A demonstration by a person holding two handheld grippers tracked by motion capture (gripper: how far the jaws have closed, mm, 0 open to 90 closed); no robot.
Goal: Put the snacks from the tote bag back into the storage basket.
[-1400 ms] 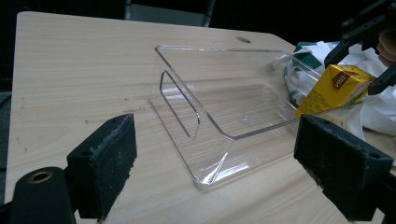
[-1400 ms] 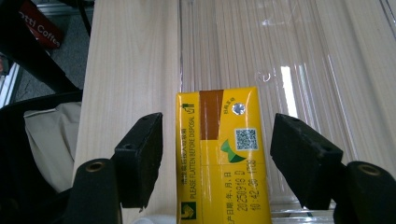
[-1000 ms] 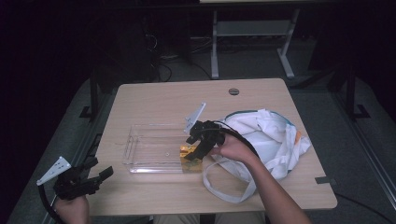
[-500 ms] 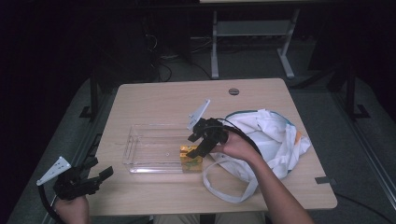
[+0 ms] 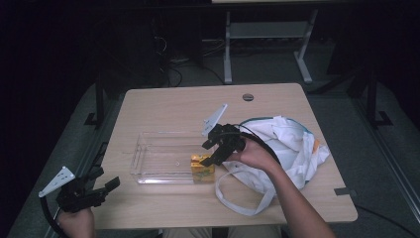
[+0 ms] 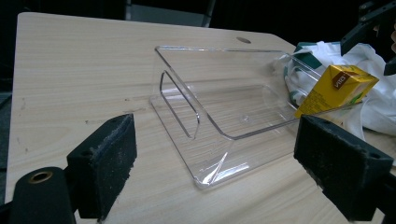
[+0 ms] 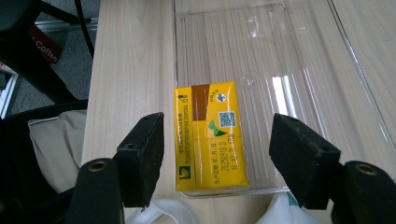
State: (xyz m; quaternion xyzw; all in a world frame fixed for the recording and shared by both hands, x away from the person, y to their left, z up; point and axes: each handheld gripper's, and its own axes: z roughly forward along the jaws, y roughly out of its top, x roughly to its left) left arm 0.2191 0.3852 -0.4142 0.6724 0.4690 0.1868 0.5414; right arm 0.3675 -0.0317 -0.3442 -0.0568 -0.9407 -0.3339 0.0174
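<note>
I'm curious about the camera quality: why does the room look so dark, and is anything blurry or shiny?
High view: the table is lit, the surroundings nearly black. Left gripper view: the clear tray shows bright glints along its edges, and the near black pads look soft. Right gripper view: the yellow carton is sharp, with its print readable.

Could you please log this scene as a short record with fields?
Item: yellow drink carton, at the near right end of the clear plastic tray
Right hand-held gripper: open, jaws either side of the carton, gaps showing
Left hand-held gripper: open, at the table's near left corner
Beside the tray: white cloth bag, to its right
</note>
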